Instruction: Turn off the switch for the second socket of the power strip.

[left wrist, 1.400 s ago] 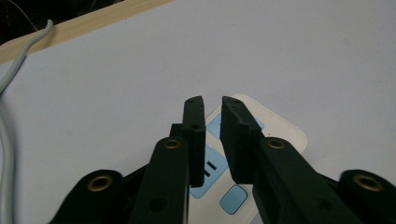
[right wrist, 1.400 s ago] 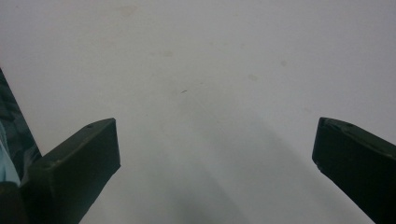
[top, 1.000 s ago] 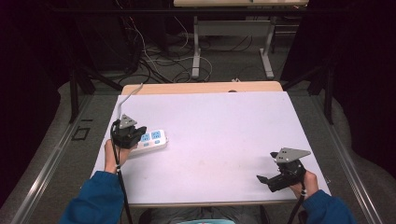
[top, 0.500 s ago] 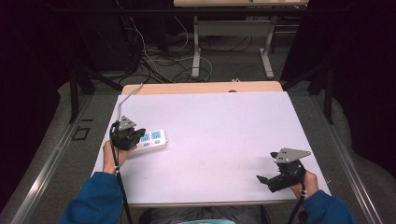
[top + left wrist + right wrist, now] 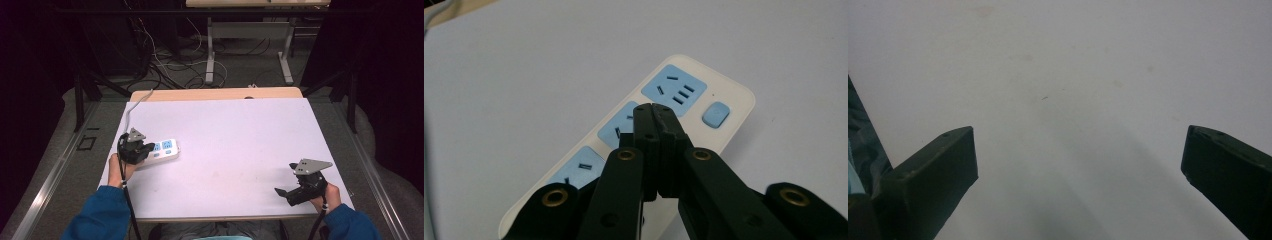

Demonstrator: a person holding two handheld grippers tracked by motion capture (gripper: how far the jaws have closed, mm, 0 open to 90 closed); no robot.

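Note:
A white power strip [image 5: 167, 149] with blue sockets lies near the table's left edge. In the left gripper view the power strip [image 5: 734, 92] shows three blue socket faces and a blue switch [image 5: 715, 114] at its end. My left gripper [image 5: 141, 150] is shut with nothing between its jaws, and the joined tips [image 5: 653, 107] hang just over the middle socket. Whether they touch it I cannot tell. My right gripper [image 5: 283, 193] rests low at the table's front right. In its own view the right gripper [image 5: 1078, 155] is open over bare tabletop.
The white tabletop [image 5: 240, 135] has a wooden strip along its far edge. The power strip's white cable [image 5: 133, 104] runs off the far left corner. Cables and table legs lie on the floor beyond.
My left gripper has edged slightly toward the table's front over the power strip. The right gripper has not moved.

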